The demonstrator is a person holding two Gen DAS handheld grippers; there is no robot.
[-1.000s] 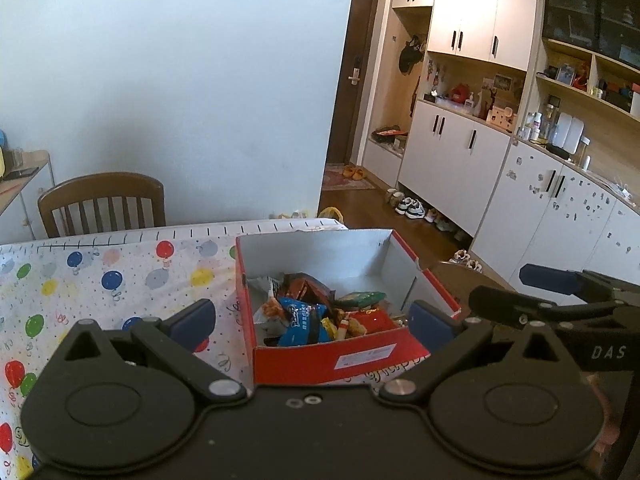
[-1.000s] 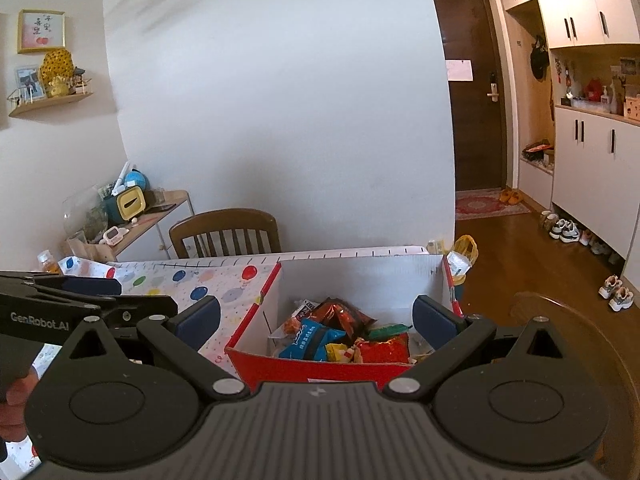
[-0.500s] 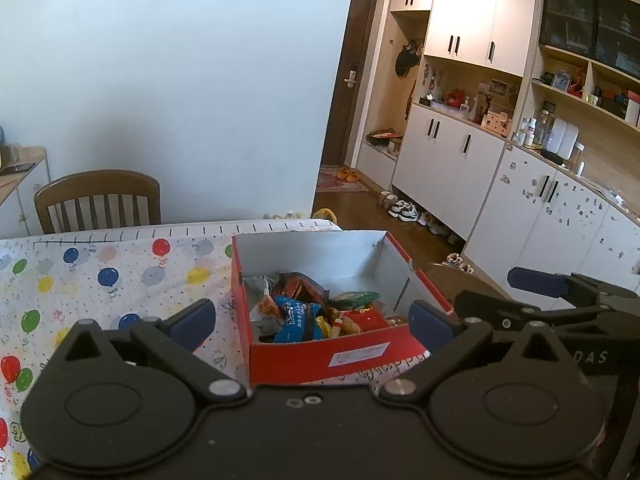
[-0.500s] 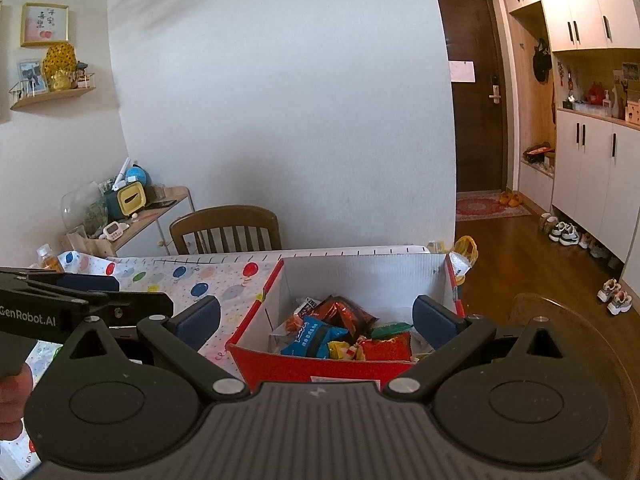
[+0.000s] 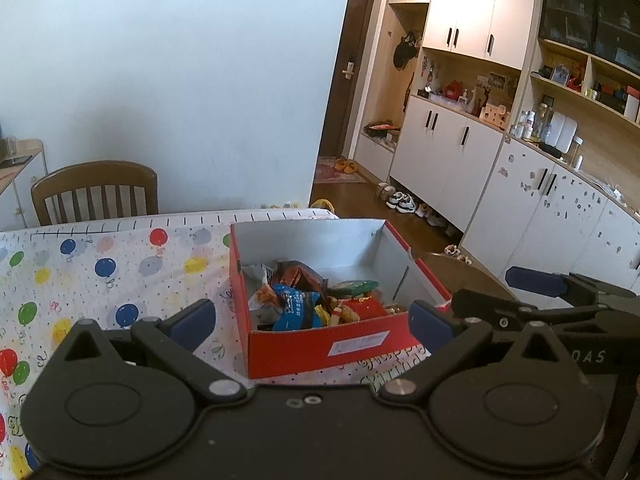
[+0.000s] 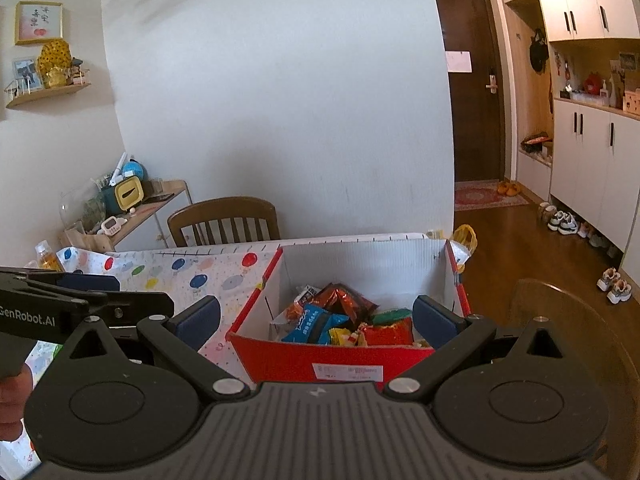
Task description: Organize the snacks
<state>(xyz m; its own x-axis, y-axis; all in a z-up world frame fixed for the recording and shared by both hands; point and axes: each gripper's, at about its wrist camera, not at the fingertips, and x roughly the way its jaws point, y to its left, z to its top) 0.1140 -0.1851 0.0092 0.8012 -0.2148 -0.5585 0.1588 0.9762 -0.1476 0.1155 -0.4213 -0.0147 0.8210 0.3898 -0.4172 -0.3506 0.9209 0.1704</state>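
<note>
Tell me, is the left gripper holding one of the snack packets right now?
No, the left gripper is open and empty, held short of the red box, with the snack packets lying inside it.

box [image 5: 320, 350]: red outside, pale grey-white inside, a white label on its near wall
tablecloth [image 5: 100, 264]: white, printed with red, blue, green, yellow and grey balloons and small specks
snack packets in the box: one blue packet [image 5: 296, 312] at 9 o'clock of the heap, one red packet [image 6: 386, 330] at 3 o'clock, one dark orange-brown packet [image 5: 298, 274] at 12 o'clock, one green packet [image 5: 356, 286] between them
left gripper [image 5: 312, 320]: black body, dark blue pads
right gripper [image 6: 316, 314]: black body, dark blue pads, grey ribbed top
chair [image 6: 224, 218]: brown wood
cupboards [image 5: 448, 152]: white doors, black handles
floor [image 6: 508, 232]: brown wood
</note>
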